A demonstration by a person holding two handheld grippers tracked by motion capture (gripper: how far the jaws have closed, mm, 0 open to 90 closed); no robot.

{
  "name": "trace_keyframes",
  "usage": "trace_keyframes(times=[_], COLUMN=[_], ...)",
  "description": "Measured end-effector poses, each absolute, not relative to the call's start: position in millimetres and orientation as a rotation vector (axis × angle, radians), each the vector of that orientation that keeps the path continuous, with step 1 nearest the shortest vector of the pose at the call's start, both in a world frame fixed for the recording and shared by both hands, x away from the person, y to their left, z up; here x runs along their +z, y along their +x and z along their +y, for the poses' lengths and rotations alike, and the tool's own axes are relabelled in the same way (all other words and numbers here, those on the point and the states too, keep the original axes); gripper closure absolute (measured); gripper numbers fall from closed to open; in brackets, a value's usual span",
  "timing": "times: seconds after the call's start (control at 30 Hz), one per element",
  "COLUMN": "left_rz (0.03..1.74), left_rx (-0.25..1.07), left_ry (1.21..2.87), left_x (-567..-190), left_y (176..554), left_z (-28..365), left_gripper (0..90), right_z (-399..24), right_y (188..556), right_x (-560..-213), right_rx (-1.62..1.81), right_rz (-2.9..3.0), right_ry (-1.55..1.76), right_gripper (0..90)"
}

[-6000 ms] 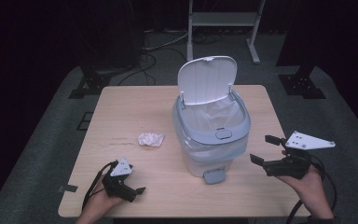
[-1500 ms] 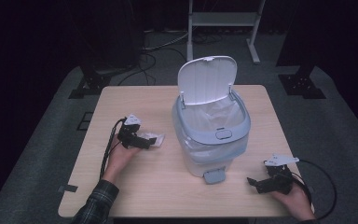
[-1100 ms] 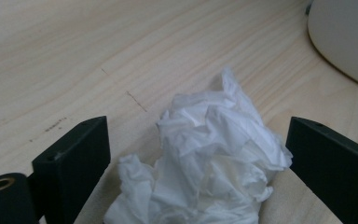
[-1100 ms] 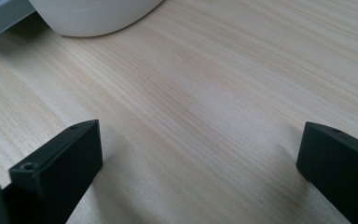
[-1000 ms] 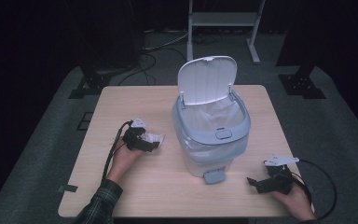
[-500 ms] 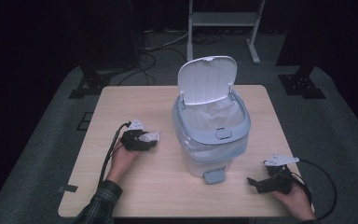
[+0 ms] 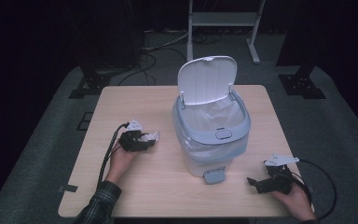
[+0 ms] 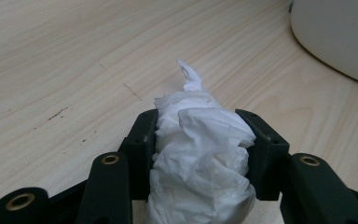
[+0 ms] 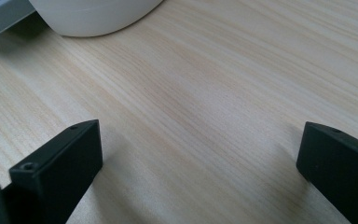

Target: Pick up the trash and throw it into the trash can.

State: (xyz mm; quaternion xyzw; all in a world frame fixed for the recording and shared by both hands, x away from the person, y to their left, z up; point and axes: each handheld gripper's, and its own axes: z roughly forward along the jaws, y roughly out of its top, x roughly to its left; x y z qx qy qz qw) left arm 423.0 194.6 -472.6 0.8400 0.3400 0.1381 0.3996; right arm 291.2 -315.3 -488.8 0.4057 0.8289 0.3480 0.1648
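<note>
A crumpled white tissue (image 7: 150, 137) lies on the wooden table (image 7: 135, 100), left of a pale blue pedal bin (image 7: 212, 140) whose lid (image 7: 207, 79) stands open. My left gripper (image 7: 141, 141) lies low on the table, pointing right toward the bin. In the left gripper view its jaws have just been closing, and both pads now press into the sides of the tissue (image 8: 200, 154). My right gripper (image 7: 257, 184) rests near the table's front right corner. It is open, with bare wood between the jaws (image 9: 200, 135).
The bin holds a white liner, and its foot pedal (image 7: 213, 176) faces the table's front edge. The bin's base (image 9: 93, 14) shows at the top left of the right gripper view. A metal stand (image 7: 223, 18) stands on the dark floor behind the table.
The left gripper came from the front left up to the tissue, and its jaws have closed onto it. The right gripper has sunk to the tabletop and stayed still over the last second.
</note>
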Motion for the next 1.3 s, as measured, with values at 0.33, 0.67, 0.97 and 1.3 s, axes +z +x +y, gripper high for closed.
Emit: trace_keyframes(times=[0.33, 0.67, 0.97, 1.3], left_rz=[0.842, 0.825, 0.788, 0.735], left_rx=[0.34, 0.314, 0.298, 0.278], left_ry=[2.102, 2.051, 2.035, 2.004], left_x=[-456.6, -443.0, -426.7, -406.6], left_y=[412.1, 405.0, 397.1, 389.2], left_z=[194.2, 199.3, 201.1, 198.9], left_gripper=[51.9, 51.9, 51.9, 51.9], right_z=[-315.3, -315.3, -315.4, -315.4], right_y=[291.1, 291.2, 291.0, 291.0], right_x=[-488.8, -488.8, -488.7, -488.7], right_rx=[0.992, 0.991, 0.991, 0.991], right_rz=[2.362, 2.362, 2.364, 2.363], right_ry=[1.156, 1.156, 1.155, 1.155], right_gripper=[0.0, 0.0, 0.0, 0.0])
